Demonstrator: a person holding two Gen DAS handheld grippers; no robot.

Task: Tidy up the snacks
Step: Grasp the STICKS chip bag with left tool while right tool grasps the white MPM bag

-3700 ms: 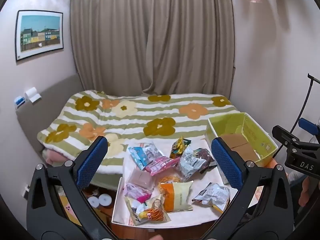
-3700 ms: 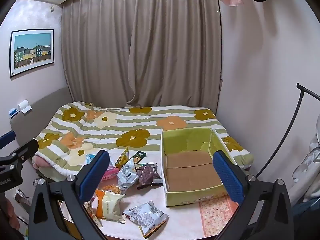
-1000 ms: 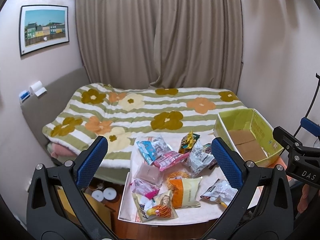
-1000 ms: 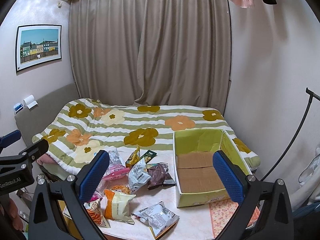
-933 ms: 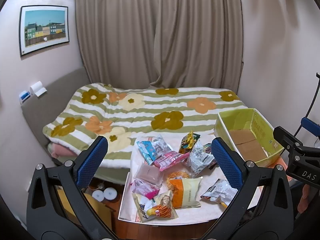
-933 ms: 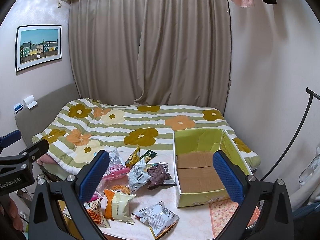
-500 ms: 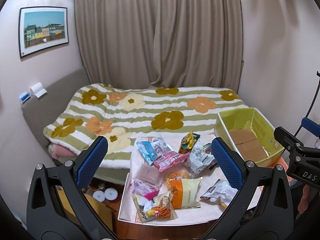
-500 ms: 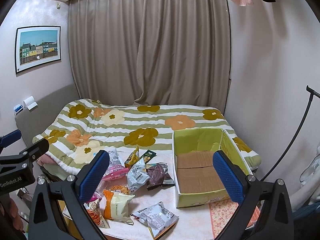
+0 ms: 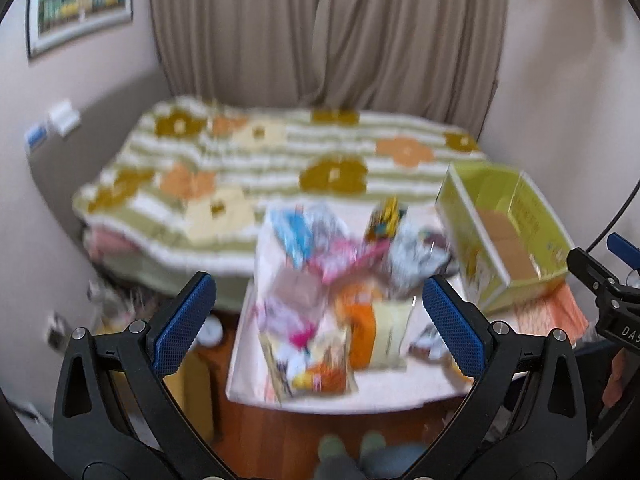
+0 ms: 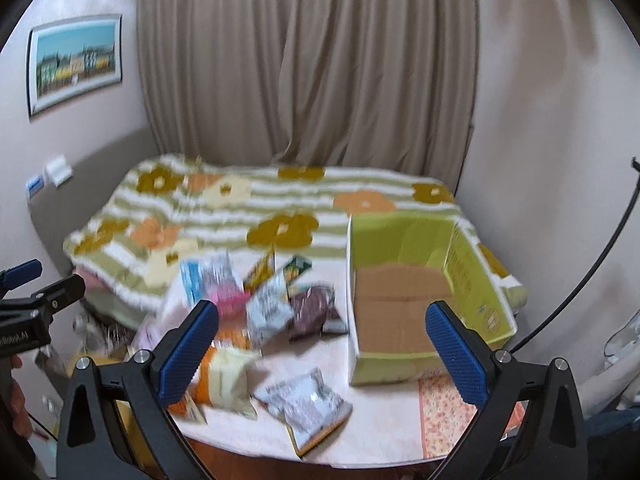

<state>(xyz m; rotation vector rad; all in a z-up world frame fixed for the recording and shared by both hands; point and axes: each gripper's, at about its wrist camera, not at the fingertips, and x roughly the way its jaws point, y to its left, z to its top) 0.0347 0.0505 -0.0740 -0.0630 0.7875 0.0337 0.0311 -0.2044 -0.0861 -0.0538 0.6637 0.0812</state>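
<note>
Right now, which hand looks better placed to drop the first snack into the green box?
Probably the right gripper: the green box lies almost straight ahead, with the grey packet just below. The left gripper faces the snack pile, box off to its side. Both jaws are open.

A yellow-green cardboard box [image 10: 420,304] stands open and upright at the right end of the desk [image 10: 372,428], its brown floor bare. Left of the box lie loose snack packets: a dark purple bag [image 10: 312,312] just beside its wall, a silver-white bag [image 10: 268,312] next to that, an orange-and-cream bag [image 10: 224,380] nearer the front, and a silver packet [image 10: 308,406] at the desk's front edge.
</note>
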